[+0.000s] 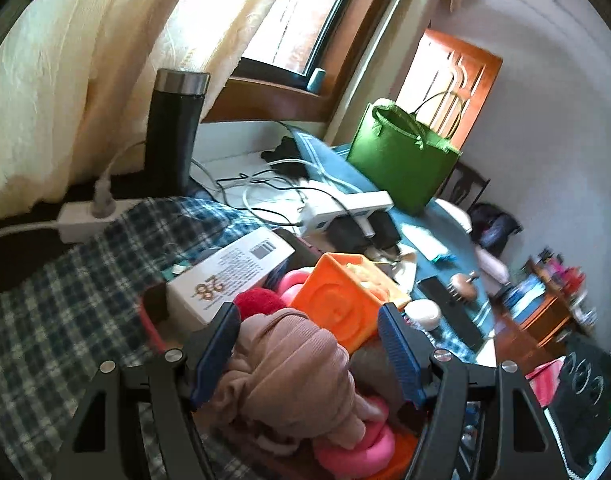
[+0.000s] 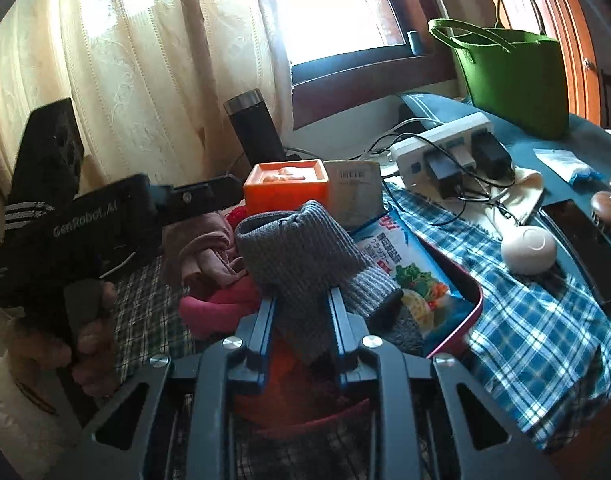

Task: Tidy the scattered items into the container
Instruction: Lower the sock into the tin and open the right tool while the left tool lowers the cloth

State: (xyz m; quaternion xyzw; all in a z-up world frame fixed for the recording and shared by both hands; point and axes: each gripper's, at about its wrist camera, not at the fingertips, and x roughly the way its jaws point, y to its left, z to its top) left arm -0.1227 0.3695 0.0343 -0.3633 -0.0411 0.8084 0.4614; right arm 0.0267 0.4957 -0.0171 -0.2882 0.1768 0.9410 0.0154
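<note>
In your container (image 2: 471,308), the snack packet (image 2: 417,268) lies right of the sock (image 2: 305,256); the cube (image 2: 285,186) sits behind it, the power strip (image 2: 441,140) farther behind.

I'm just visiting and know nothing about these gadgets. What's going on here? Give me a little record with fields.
setting: cluttered table with a plaid cloth by a curtained window
container: red-rimmed box, heaped full
in the box: orange cube, white carton, snack packet, pink cloth
left gripper: open, jaws either side of the pink cloth
right gripper: shut on the grey sock, over the box
still outside: white puck, wooden brush, phone
nearby: green bag, black flask, power strip
</note>
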